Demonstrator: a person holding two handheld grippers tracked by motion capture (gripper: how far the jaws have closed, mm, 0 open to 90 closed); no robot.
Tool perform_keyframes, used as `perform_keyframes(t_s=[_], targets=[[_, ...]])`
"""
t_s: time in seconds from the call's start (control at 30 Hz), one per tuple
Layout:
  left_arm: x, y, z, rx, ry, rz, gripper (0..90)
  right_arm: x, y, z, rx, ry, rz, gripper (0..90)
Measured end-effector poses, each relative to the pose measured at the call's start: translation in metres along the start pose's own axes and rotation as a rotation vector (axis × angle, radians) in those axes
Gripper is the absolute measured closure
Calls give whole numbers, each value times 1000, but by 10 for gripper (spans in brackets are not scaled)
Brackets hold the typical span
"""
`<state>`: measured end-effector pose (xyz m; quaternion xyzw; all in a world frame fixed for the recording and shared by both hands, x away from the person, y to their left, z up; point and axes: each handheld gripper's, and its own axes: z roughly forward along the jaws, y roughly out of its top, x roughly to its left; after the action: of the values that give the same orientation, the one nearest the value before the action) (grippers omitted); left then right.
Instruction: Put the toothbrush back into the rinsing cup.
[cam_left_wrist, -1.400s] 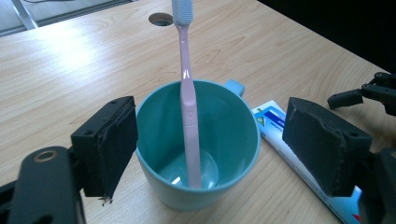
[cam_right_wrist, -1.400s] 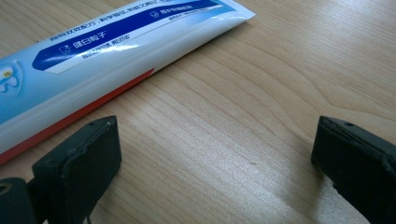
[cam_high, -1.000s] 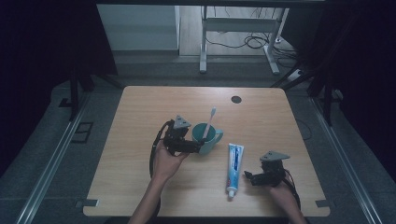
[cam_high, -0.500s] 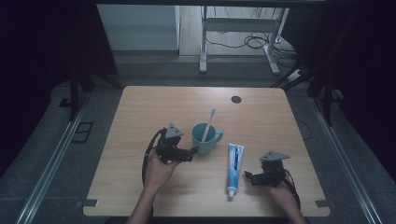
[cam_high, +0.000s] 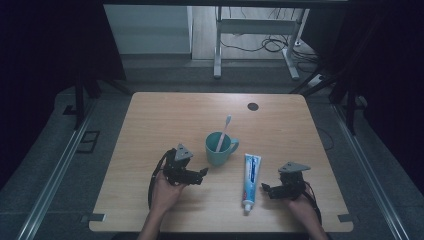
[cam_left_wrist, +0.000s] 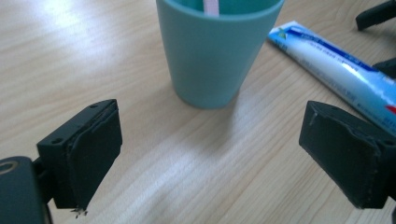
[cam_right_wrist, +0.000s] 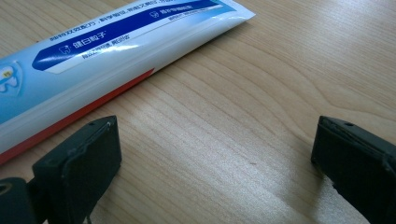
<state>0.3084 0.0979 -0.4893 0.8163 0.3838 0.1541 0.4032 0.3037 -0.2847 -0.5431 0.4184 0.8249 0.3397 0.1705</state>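
A teal mug (cam_high: 220, 149) (cam_left_wrist: 215, 51) stands mid-table with a pink-and-white toothbrush (cam_high: 223, 132) (cam_left_wrist: 211, 6) leaning in it. Right of it a blue-and-white toothpaste tube (cam_high: 250, 179) (cam_left_wrist: 336, 70) (cam_right_wrist: 93, 60) lies flat, its cap toward the front edge. My left gripper (cam_high: 202, 174) (cam_left_wrist: 224, 163) is open, a short way left and in front of the mug, with bare wood between its jaws. My right gripper (cam_high: 265, 189) (cam_right_wrist: 219, 172) is open just right of the tube, its jaws over bare wood.
The wooden table (cam_high: 165, 120) carries a small dark round disc (cam_high: 253, 106) near its far right. Beyond the far edge stand metal desk legs and cables (cam_high: 260, 45) on the floor. Rails run along both sides.
My left gripper has drawn back from the mug toward the front left, leaving the mug standing free. The right gripper has stayed put beside the tube.
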Motion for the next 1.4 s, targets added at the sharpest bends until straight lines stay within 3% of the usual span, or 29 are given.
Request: perform_keyframes(t_s=[0.47, 0.83, 1.07, 1.17, 1.4], targets=[[-4, -30, 6, 22, -12, 0, 57, 0, 0, 0, 1, 0, 2, 13], [-8, -51, 15, 71, -6, 10, 57, 0, 0, 0, -1, 0, 1, 13], [-8, -55, 17, 98, 7, 22, 59, 0, 0, 0, -1, 0, 0, 13], [-9, -55, 19, 133, 10, 26, 60, 0, 0, 0, -1, 0, 0, 16], [-9, -55, 20, 148, 17, 28, 66, 0, -1, -2, -25, 50, -39, 91]])
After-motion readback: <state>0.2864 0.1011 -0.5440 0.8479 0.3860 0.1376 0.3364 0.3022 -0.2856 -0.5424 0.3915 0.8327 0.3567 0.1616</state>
